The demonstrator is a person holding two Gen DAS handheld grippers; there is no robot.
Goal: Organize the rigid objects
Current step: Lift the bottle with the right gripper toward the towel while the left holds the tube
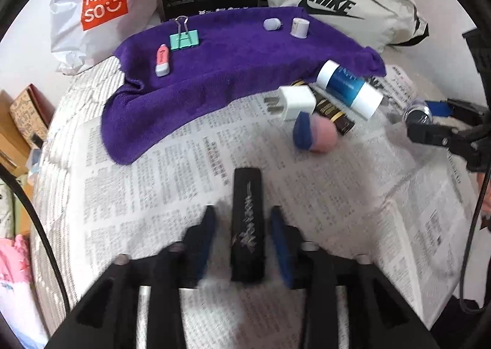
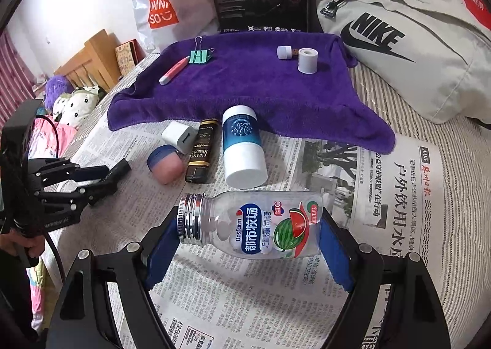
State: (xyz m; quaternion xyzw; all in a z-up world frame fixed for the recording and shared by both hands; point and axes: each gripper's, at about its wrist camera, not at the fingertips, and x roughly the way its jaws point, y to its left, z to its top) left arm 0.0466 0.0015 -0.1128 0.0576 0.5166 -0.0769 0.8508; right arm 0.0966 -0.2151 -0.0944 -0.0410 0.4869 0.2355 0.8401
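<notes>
Pinching a clear plastic bottle [image 2: 254, 226] end to end in the right gripper [image 2: 250, 228]: one blue pad pressing the silver screw cap, the other the base, the bottle lying crosswise and apparently lifted just off the newspaper [image 2: 276, 303], near its front edge. Judging it light and stiff, with only a few white tablets inside, but smooth and rounded; held by its two ends, likely to swivel or slip out if tilted, so squeezing across the labelled belly looks the surer hold.

Straddling a black bar [image 1: 247, 226] with the left gripper [image 1: 242, 217], fingers spread with newsprint showing in the gap on either side, so not yet clamping it. Lying flat at the front middle of the newspaper, pointing away towards the purple towel [image 1: 230, 67]. Looking hard, slim and light; taking it across its long flat sides near the middle should be keeping it from pivoting.

Crowding the newspaper's far edge against the towel's near hem: a white charger plug [image 1: 296, 102], a blue-and-white tube [image 1: 349, 88], a dark lighter [image 2: 199, 152].
</notes>
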